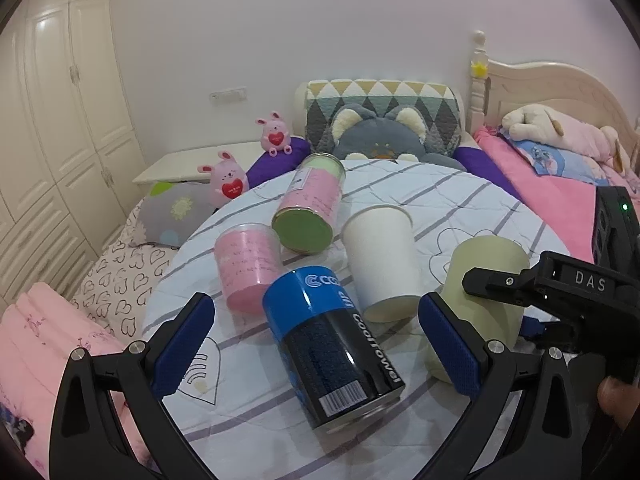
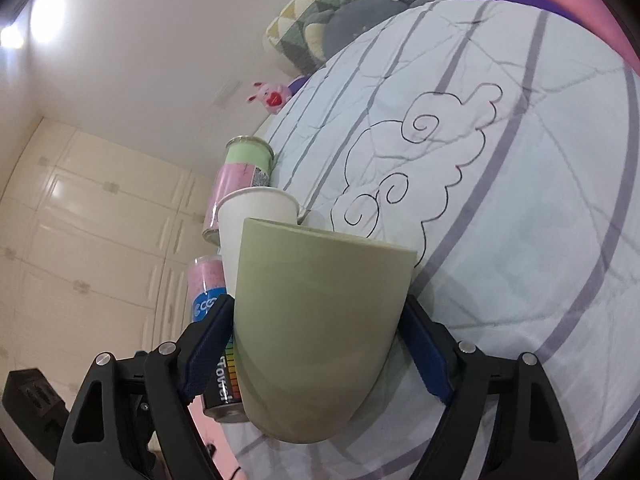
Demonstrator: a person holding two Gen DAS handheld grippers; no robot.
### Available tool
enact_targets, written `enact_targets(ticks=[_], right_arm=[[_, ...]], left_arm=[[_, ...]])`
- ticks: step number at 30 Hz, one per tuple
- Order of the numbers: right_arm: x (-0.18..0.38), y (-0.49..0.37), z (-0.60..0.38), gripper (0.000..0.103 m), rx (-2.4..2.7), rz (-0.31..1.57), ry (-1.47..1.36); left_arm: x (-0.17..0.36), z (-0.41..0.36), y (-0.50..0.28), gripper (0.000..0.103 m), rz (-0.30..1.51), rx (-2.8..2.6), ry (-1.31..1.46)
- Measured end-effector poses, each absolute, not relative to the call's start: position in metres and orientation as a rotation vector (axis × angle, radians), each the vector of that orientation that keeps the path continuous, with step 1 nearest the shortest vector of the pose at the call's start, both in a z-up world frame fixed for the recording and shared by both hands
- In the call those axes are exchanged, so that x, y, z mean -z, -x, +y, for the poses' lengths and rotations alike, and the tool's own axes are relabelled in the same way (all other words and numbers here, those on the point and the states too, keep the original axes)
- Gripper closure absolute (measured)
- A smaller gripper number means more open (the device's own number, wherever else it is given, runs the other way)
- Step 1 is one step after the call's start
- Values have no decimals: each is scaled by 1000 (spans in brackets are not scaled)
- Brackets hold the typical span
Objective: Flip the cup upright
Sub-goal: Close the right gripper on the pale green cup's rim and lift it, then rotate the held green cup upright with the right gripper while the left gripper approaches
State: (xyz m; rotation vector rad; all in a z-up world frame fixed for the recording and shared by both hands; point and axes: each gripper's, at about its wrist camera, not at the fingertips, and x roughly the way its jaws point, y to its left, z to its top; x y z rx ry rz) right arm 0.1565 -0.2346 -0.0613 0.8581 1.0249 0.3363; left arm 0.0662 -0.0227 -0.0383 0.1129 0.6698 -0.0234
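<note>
A pale green cup (image 2: 320,332) lies on its side on the round quilted surface (image 2: 520,208), its rim pointing away from the camera. My right gripper (image 2: 316,344) is shut on the cup's body, a blue pad on each side. In the left wrist view the green cup (image 1: 484,292) sits at the right with the right gripper (image 1: 520,296) clamped on it. My left gripper (image 1: 316,344) is open and empty, its fingers to either side of a blue-and-black can (image 1: 332,344) without touching it.
A white paper cup (image 1: 380,260), a pink jar (image 1: 248,268) and a pink-and-green can (image 1: 312,208) lie on the quilt (image 1: 460,200). Plush toys (image 1: 226,180), a patterned pillow (image 1: 384,116) and a pink bed (image 1: 560,176) lie behind. A wardrobe (image 1: 60,120) stands at the left.
</note>
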Motion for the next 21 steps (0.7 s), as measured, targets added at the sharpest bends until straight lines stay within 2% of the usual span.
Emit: enact_targets(ticks=[8,16,21], right_arm=[[61,-166,-255,21,-430,1110,-826],[43,-178,-268,21,-507,1251,-656],[39,-186,-282,21,-479,1272,-594]], left_arm=[[39,-39,-66,0,701,67,-118],[41,-72,-63,0,736,148,-129],[40,-97,-61,0,735,189,-156]])
